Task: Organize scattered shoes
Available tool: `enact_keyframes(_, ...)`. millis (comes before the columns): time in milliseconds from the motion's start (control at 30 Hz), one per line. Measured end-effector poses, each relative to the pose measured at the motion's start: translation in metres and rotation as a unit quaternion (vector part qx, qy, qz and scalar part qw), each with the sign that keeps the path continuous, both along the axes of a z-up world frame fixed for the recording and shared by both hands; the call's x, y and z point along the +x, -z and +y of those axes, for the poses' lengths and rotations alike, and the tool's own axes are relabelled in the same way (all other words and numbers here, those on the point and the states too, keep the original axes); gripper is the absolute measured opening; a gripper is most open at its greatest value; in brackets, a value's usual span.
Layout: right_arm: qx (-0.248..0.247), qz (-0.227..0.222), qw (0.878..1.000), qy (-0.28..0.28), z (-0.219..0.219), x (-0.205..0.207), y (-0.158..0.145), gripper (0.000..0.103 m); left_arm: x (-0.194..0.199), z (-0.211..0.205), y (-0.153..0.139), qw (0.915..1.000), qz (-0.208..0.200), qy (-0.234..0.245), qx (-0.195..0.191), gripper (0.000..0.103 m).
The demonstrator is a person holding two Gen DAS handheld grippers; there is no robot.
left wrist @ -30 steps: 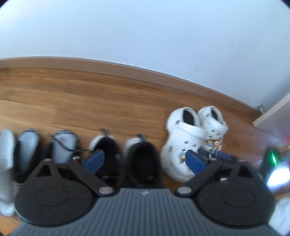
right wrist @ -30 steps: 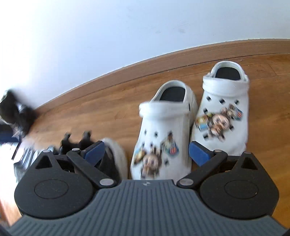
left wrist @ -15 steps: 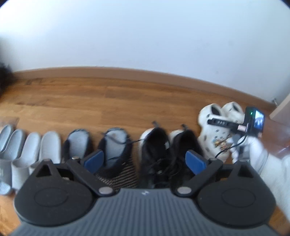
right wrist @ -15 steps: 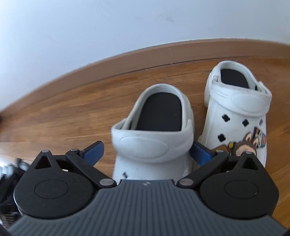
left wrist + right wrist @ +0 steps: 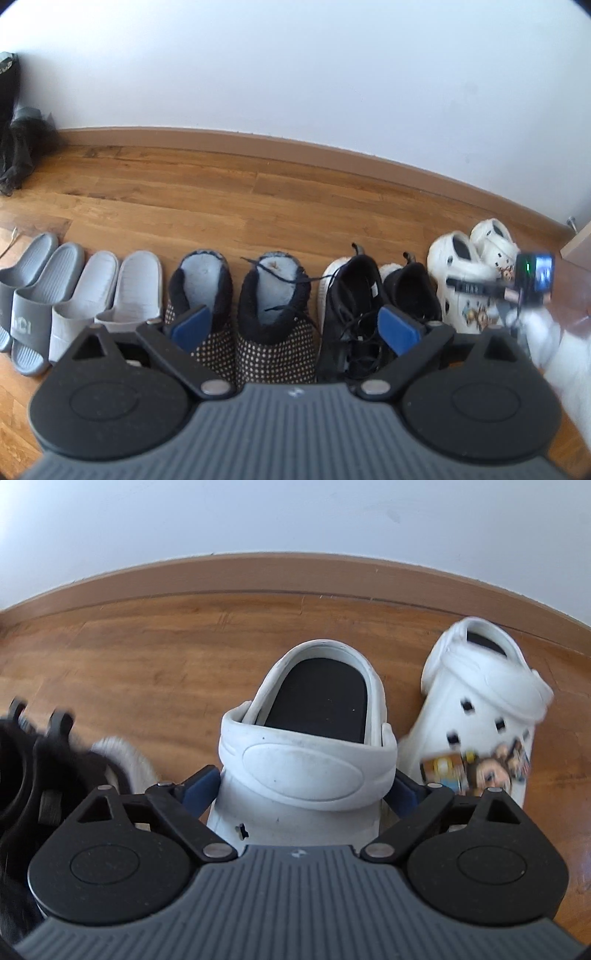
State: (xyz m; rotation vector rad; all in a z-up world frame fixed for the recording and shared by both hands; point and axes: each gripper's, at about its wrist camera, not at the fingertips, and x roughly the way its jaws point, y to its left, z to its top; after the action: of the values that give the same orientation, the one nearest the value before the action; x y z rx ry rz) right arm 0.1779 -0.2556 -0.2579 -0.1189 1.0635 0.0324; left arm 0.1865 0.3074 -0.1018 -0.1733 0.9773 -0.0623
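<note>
A row of shoes lines the wooden floor in the left wrist view: grey slides (image 5: 29,295), pale slides (image 5: 110,291), dotted slippers (image 5: 240,314), black sneakers (image 5: 369,306), white clogs (image 5: 469,273). My left gripper (image 5: 295,325) is open and empty, held above the slippers and sneakers. In the right wrist view my right gripper (image 5: 306,794) straddles the left white clog (image 5: 306,760), its blue pads at both sides of the clog's body. The other clog (image 5: 484,716) with cartoon charms lies just right. The right gripper also shows in the left wrist view (image 5: 517,291).
A brown skirting board (image 5: 295,147) and white wall run behind the row. Dark bags (image 5: 14,122) stand at the far left. A black sneaker (image 5: 33,775) lies left of the clog. A pale cabinet corner (image 5: 580,243) sits at the far right.
My left gripper has pulled back and swung left, so the whole row shows. My right gripper has moved forward and down over the left clog, and its pads now flank it.
</note>
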Motion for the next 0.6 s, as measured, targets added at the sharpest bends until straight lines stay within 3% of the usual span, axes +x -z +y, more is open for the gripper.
enact_keyframes(267, 0.008, 0.030, 0.998, -0.058, 0.011, -0.048, -0.012, 0.092, -0.003, -0.016, -0.004, 0.9994, -0.006, 0.032, -0.008, 0.098)
enact_keyframes(600, 0.016, 0.031, 0.997, -0.067, 0.011, -0.051, -0.011, 0.092, -0.004, -0.028, 0.005, 0.9983, 0.002, 0.056, -0.012, 0.098)
